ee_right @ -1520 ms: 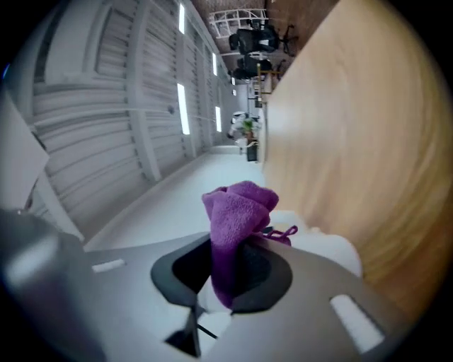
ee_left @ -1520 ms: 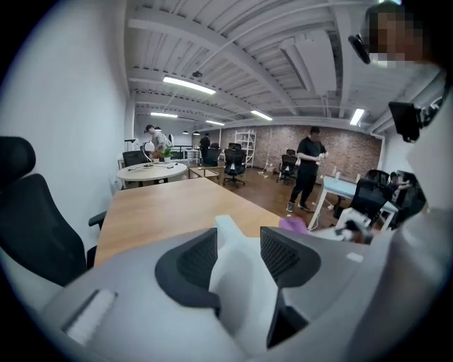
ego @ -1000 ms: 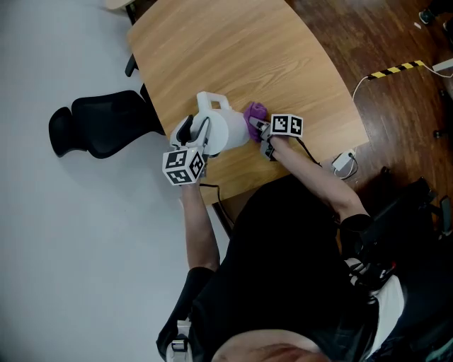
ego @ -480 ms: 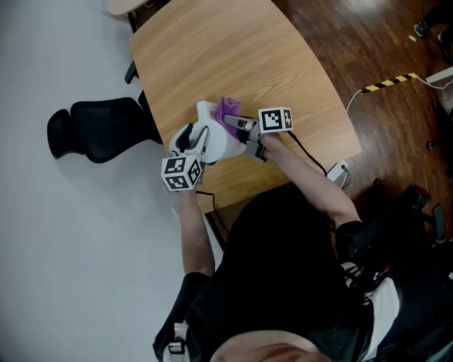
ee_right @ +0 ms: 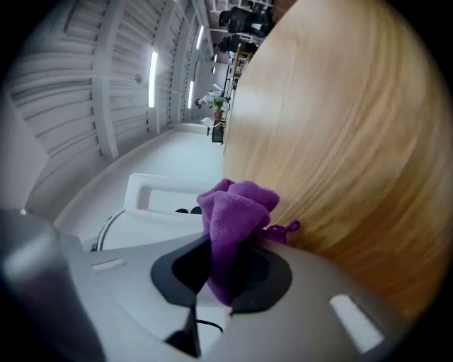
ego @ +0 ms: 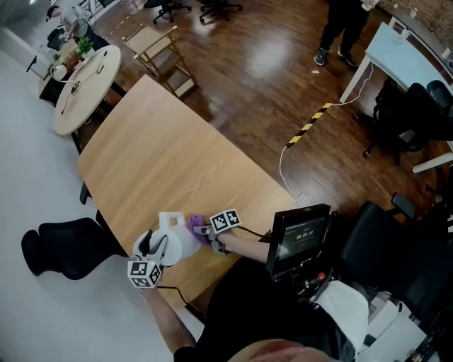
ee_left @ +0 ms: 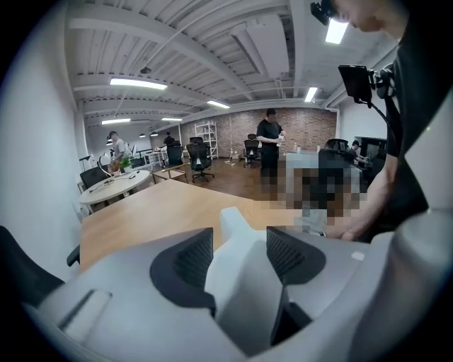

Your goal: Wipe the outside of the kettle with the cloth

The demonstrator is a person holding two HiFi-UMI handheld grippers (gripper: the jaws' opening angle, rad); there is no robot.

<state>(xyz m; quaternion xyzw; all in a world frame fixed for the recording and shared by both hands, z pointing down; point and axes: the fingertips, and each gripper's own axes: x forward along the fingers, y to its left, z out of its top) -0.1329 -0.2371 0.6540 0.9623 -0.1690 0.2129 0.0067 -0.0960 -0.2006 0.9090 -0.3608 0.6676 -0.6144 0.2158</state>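
The white kettle stands near the front edge of the wooden table. My left gripper reaches in from the front. The kettle's handle lies between its dark pads. Those jaws have just been opening and look loose around the handle. My right gripper is shut on the bunched purple cloth, which lies against the kettle's right side. In the right gripper view the cloth sticks out of the jaws, with the kettle just behind it.
A black chair stands left of the table. A small screen hangs in front of my chest. Further off are a round white table, a folding stool, yellow-black floor tape, a standing person and a light blue desk.
The head camera has tipped up and now takes in much more of the room. The cloth went from the kettle's right side over its top and back to the right side.
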